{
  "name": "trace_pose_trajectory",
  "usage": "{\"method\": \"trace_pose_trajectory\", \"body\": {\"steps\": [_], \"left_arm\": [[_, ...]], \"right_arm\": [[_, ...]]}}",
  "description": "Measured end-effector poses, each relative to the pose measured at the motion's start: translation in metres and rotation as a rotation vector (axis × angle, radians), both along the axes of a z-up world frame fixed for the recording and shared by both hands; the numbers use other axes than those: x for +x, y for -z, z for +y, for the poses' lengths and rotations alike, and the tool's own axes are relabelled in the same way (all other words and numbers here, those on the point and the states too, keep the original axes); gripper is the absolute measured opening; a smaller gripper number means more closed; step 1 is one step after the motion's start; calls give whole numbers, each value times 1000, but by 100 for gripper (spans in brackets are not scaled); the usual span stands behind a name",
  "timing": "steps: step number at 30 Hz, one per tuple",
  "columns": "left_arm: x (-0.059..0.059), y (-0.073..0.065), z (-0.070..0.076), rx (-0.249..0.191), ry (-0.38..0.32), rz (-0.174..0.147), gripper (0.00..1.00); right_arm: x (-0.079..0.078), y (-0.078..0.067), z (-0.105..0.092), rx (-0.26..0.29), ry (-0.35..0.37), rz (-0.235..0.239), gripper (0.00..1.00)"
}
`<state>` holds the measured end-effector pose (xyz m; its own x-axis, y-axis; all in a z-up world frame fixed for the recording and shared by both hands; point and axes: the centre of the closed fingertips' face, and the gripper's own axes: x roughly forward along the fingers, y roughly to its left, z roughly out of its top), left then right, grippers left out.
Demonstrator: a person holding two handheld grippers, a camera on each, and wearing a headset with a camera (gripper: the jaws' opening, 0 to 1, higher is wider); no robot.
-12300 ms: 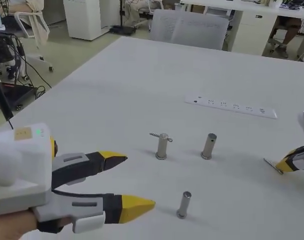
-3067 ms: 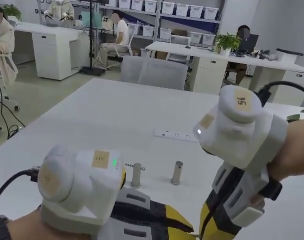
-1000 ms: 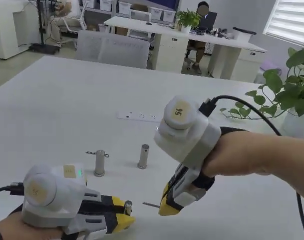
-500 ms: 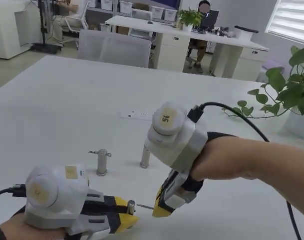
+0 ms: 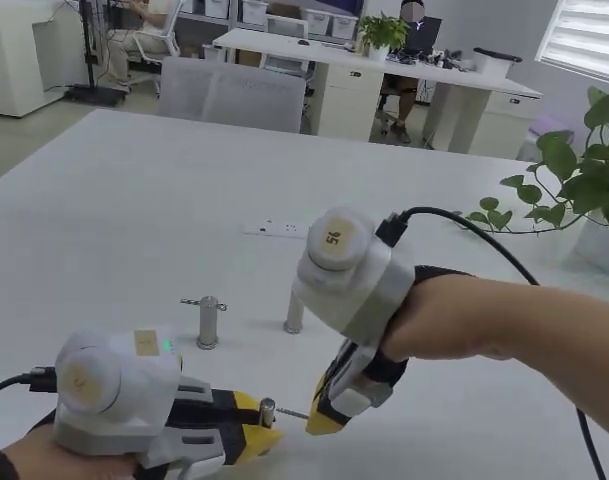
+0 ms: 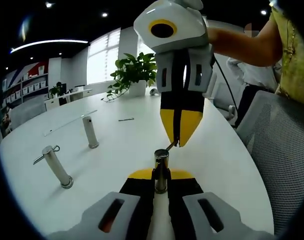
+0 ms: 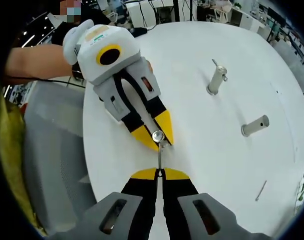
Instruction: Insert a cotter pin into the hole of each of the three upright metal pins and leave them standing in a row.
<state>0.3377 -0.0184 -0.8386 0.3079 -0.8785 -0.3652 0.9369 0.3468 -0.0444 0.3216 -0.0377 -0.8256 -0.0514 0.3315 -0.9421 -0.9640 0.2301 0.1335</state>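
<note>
My left gripper (image 5: pixel 262 432) (image 6: pixel 160 177) is shut on a short metal pin (image 5: pixel 267 408) (image 6: pixel 160 169) (image 7: pixel 158 135), held upright low at the near table edge. My right gripper (image 5: pixel 319 421) (image 7: pixel 159 173) (image 6: pixel 179 140) is shut on a thin cotter pin (image 5: pixel 292 412) (image 7: pixel 159 156) (image 6: pixel 170 146). Its free tip touches the held pin's head. A second metal pin (image 5: pixel 208 322) (image 6: pixel 56 165) (image 7: pixel 216 80) stands further out with a cotter pin through its top. The third metal pin (image 5: pixel 294 320) (image 6: pixel 90 131) (image 7: pixel 255 126) stands bare, partly hidden behind the right gripper in the head view.
A loose cotter pin (image 6: pixel 125 119) (image 7: pixel 261 190) lies on the white table (image 5: pixel 134 200). A white power strip (image 5: pixel 274 230) lies beyond the pins. A potted plant (image 5: pixel 574 180) stands at the right edge and a grey chair (image 5: pixel 229 95) at the far side.
The right gripper has come down and left with the cotter pin. A gap showed between the cotter pin's tip and the held pin's head a second ago; now they meet.
</note>
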Motion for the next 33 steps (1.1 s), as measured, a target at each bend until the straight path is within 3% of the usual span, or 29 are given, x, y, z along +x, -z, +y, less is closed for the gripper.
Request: {"method": "trace_pose_trajectory", "body": {"steps": [33], "left_arm": [[0, 0, 0, -10, -1, -1, 7]], "right_arm": [[2, 0, 20, -2, -41, -6, 4]]}}
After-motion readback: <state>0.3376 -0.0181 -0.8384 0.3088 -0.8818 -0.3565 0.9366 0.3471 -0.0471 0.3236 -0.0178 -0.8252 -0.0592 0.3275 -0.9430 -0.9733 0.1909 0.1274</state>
